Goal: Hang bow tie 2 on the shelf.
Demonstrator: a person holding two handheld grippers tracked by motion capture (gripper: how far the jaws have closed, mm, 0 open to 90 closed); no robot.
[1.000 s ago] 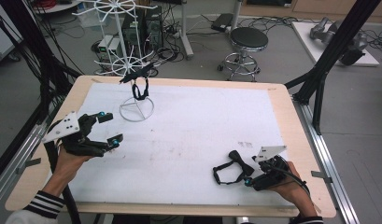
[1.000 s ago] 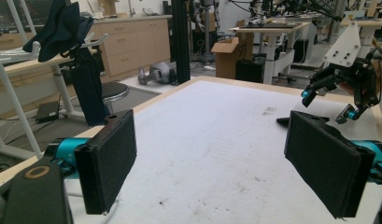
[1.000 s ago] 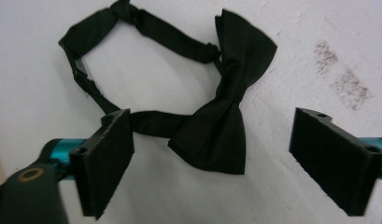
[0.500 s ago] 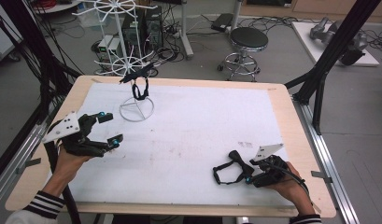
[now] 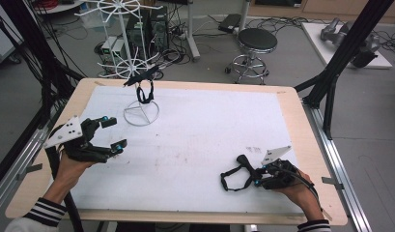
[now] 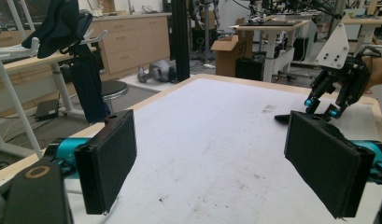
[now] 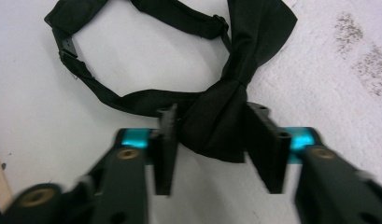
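Right gripper view has the right gripper (image 7: 212,140) straddling one wing of the black fabric bow tie (image 7: 221,112) lying flat on the white-covered counter (image 5: 195,140), jaws not quite clenched yet. Left gripper (image 5: 115,133) hovers released. Next: squeeze, then lift, probably toward the white wire rack (image 5: 139,104).

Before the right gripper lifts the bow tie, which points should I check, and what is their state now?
1. One wing of the bow tie sits between the right gripper jaws: ok.
2. Jaws fully clamped on the fabric: cannot tell.
3. Strap lies loose on the white mat, not caught: ok.
4. Left gripper open and apart from the tie: ok.
5. White wire rack already carries another bow tie; free hook: cannot tell.
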